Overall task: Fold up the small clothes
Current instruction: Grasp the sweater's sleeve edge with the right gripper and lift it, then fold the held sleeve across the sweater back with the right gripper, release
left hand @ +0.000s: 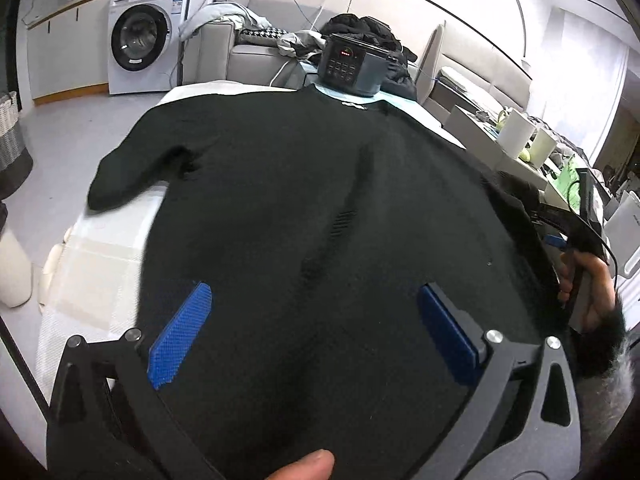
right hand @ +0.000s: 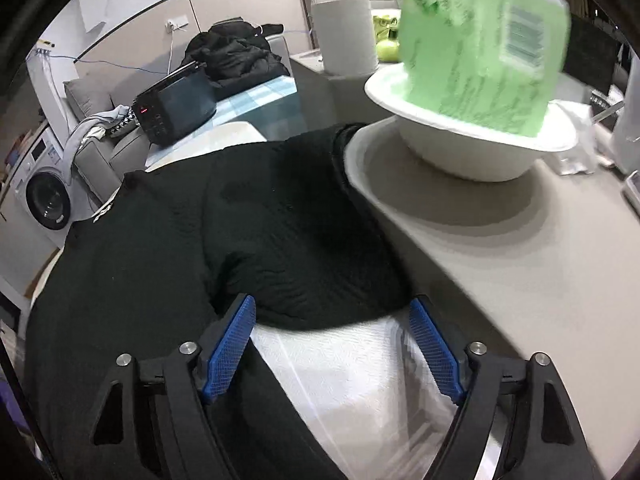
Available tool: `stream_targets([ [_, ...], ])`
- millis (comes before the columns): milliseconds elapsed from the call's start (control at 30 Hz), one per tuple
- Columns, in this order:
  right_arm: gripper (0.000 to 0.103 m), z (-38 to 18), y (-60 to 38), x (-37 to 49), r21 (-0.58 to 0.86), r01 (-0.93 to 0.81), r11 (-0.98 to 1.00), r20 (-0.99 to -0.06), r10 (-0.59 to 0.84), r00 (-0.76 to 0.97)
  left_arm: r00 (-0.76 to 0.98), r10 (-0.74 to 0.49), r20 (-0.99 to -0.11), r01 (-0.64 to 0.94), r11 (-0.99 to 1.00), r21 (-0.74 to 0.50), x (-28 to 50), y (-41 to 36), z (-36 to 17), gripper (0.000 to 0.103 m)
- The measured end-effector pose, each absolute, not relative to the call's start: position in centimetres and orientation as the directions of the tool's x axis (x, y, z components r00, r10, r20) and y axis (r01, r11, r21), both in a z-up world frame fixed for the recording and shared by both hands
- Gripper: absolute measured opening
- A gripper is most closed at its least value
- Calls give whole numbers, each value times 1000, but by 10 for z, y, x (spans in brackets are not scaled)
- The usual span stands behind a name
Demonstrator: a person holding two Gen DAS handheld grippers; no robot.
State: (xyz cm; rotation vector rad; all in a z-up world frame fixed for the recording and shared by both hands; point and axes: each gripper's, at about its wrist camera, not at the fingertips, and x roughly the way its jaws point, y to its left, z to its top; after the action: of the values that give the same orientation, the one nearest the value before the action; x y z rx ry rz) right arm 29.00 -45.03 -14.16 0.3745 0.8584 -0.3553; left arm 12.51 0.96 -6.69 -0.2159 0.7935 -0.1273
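Observation:
A black knit sweater lies spread flat on a white-covered table, collar at the far end. Its left sleeve sticks out sideways toward the table's left edge. My left gripper hovers over the sweater's lower body, its blue pads wide apart and open with nothing gripped. In the right wrist view the sweater's right sleeve lies bunched against a grey counter. My right gripper is open, its pads on either side of the sleeve's near edge and the white cover.
A black cooker stands beyond the collar. The grey counter to the right carries a white bowl with a green pack and a paper roll. A washing machine and a cluttered sofa stand behind.

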Motion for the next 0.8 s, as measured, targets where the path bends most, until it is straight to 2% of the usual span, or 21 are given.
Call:
stream_targets([
  [33, 65, -146, -450, 295, 166, 457, 874, -798, -153, 582, 694, -194, -694, 31, 970, -240, 129, 8, -69, 102],
  [67, 49, -149, -451, 299, 154, 466, 871, -806, -162, 569, 693, -197, -693, 31, 969, -244, 128, 7, -69, 102],
  [100, 23, -149, -451, 301, 120, 482, 868, -801, -203, 563, 695, -201, -691, 33, 968, -249, 128, 7, -69, 102],
  [133, 12, -150, -451, 302, 107, 496, 862, -799, -222, 559, 697, -205, -687, 34, 967, -254, 129, 8, -69, 102],
  [167, 8, -151, -453, 302, 115, 496, 861, -798, -217, 562, 700, -207, -684, 34, 966, -257, 128, 9, -70, 102],
  [367, 6, -130, -440, 294, 65, 419, 906, -747, -234, 623, 708, -212, -673, 39, 964, -263, 130, 9, -68, 102],
  [500, 6, -95, -432, 292, 29, 368, 930, -671, -254, 697, 714, -216, -666, 43, 963, -266, 130, 11, -67, 102],
  [633, 6, -66, -432, 307, -32, 325, 945, -635, -271, 724, 715, -224, -662, 39, 959, -282, 130, 15, -67, 102],
  [800, 6, -36, -412, 323, -78, 178, 981, -581, -190, 791, 721, -221, -657, 26, 956, -293, 130, 22, -66, 102],
])
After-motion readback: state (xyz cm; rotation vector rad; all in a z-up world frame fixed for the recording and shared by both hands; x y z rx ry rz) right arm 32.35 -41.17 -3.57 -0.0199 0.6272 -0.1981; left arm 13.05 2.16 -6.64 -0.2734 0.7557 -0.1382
